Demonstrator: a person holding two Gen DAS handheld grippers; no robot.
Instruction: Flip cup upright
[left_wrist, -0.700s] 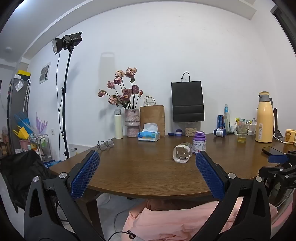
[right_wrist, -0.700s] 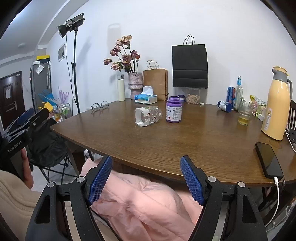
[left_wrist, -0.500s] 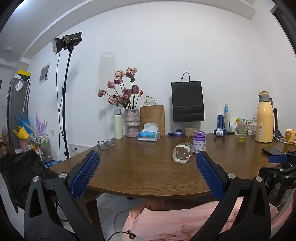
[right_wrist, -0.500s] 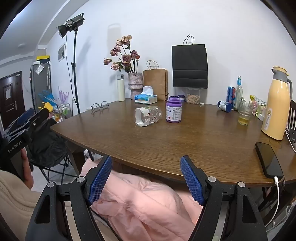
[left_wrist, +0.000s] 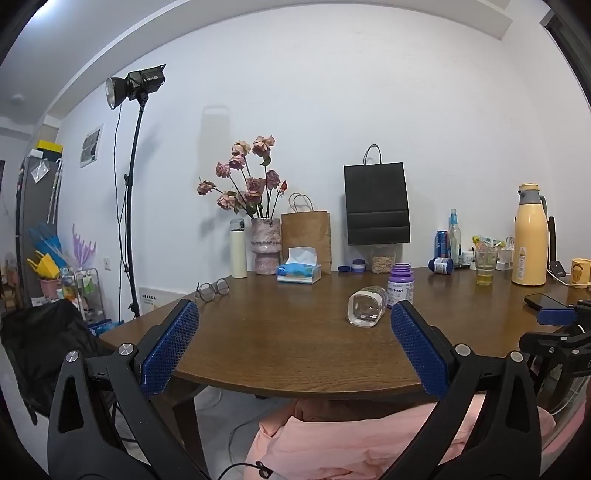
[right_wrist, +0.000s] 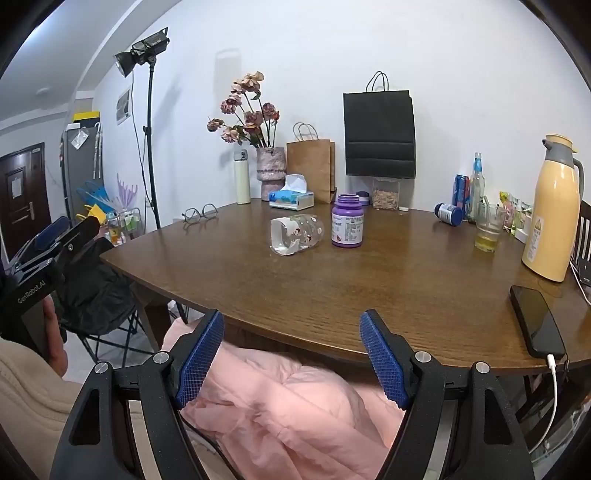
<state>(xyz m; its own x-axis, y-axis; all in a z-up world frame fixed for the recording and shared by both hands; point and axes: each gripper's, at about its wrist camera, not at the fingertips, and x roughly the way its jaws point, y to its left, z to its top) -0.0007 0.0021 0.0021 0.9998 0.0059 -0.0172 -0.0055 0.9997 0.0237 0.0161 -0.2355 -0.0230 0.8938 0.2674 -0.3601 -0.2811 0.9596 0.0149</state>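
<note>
Nothing has shifted since the earlier frames. Clear glass cup (right_wrist: 296, 234) lies on its side on wooden table (right_wrist: 388, 284), beside purple pill bottle (right_wrist: 347, 220). Left gripper (left_wrist: 293, 347) and right gripper (right_wrist: 291, 363) both spread wide, empty, near table edge.

the wooden counter (right_wrist: 369, 288) is holding a clear cup (right_wrist: 297, 234) lying on its side, a purple bottle (right_wrist: 347, 220) standing just beside it, glasses (right_wrist: 199, 213), a tissue box (right_wrist: 291, 197) and a phone (right_wrist: 535, 319).
</note>
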